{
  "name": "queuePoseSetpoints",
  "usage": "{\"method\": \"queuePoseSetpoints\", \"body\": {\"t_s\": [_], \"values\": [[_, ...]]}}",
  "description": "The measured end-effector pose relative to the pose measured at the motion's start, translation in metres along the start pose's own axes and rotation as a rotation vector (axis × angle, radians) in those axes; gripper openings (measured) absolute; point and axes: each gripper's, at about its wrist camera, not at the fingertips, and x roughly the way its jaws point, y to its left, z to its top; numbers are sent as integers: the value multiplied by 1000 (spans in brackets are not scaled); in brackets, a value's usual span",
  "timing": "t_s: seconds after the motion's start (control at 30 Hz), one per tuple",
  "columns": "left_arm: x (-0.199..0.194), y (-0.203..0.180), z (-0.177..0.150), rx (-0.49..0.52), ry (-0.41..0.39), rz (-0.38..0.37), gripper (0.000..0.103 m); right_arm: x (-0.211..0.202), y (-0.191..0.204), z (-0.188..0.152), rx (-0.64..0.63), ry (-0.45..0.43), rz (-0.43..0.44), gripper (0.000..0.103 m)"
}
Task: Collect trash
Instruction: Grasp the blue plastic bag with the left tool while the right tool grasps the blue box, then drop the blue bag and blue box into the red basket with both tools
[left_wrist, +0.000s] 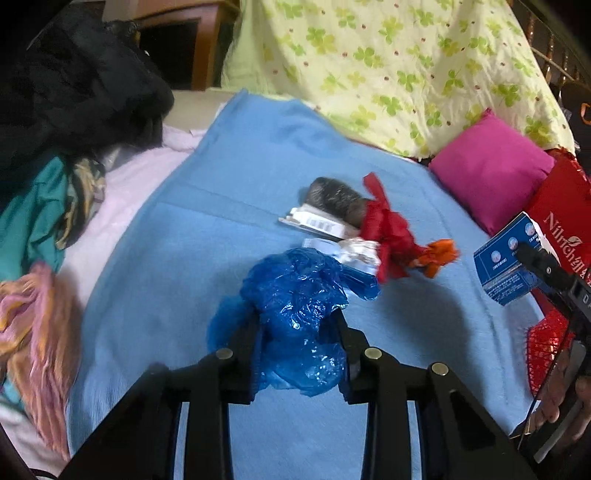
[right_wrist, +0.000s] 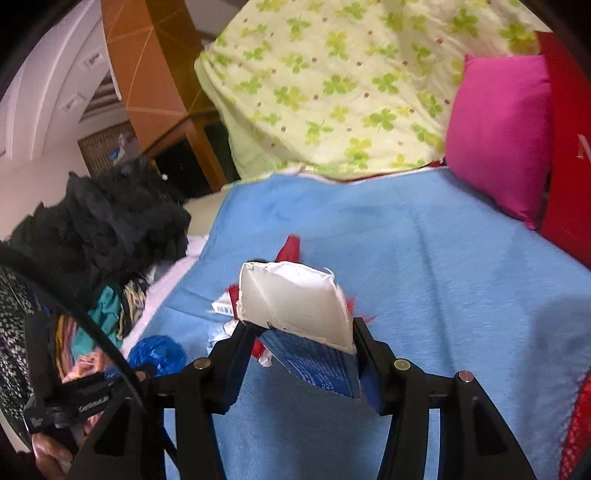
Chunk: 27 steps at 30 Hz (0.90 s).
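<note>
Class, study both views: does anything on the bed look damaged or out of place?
Yes. The blue carton in the right gripper has a torn, ragged open end. Loose litter, red wrapper and barcode packet, lies scattered on the blue blanket.

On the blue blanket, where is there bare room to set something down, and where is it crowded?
Bare: the blue blanket between the pink pillow and the trash pile, and its far strip below the clover quilt. Crowded: the middle, with red scraps, and the left edge under clothes.
</note>
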Motion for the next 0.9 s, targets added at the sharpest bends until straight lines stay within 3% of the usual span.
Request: {"method": "queuePoseSetpoints", "body": {"t_s": [0.17, 0.33, 0.7, 0.9], "values": [[-28, -28, -7, 12, -36, 16, 34, -39, -7, 1, -20, -87, -6, 55], [-52, -72, -14, 106, -78, 17, 34, -75, -18, -5, -39, -157, -44, 55], [-84, -172, -30, 301, -103, -122, 34, -178, -56, -30, 20, -386, -91, 56], [-92, -213, -35, 362, -106, -182, 34, -211, -92, -32, 98, -456, -128, 56]]}}
